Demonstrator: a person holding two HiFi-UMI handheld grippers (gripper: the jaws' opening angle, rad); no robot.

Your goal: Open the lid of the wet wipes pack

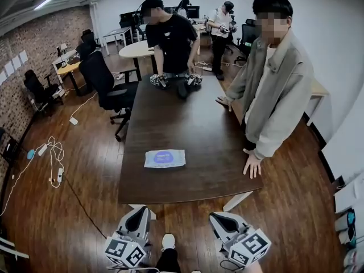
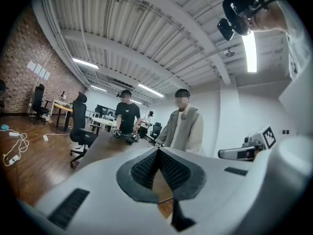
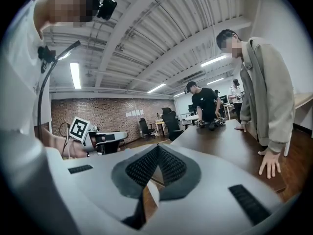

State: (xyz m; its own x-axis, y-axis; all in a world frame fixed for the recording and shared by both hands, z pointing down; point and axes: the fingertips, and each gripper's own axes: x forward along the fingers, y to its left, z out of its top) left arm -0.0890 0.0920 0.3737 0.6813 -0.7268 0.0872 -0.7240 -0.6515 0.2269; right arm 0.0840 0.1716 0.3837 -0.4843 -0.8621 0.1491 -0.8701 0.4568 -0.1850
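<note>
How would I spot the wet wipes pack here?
Find the long dark table. Near its closest end lies the wet wipes pack, flat and alone. It is pale with a blue oval, unlike the dark gear at the far end.

No word, brand or number can be read anywhere. The wet wipes pack (image 1: 164, 158) on the counter (image 1: 187, 118) carries a blue oval label (image 1: 163, 157), but its print is too small to make out. The marker cube (image 1: 124, 252) of the left gripper (image 1: 139, 211) and the one on the right gripper (image 1: 219, 216) show only black-and-white square patterns, no letters. The pale sheets (image 1: 15, 63) on the brick wall (image 1: 40, 44), left of the counter, are too small to read.
</note>
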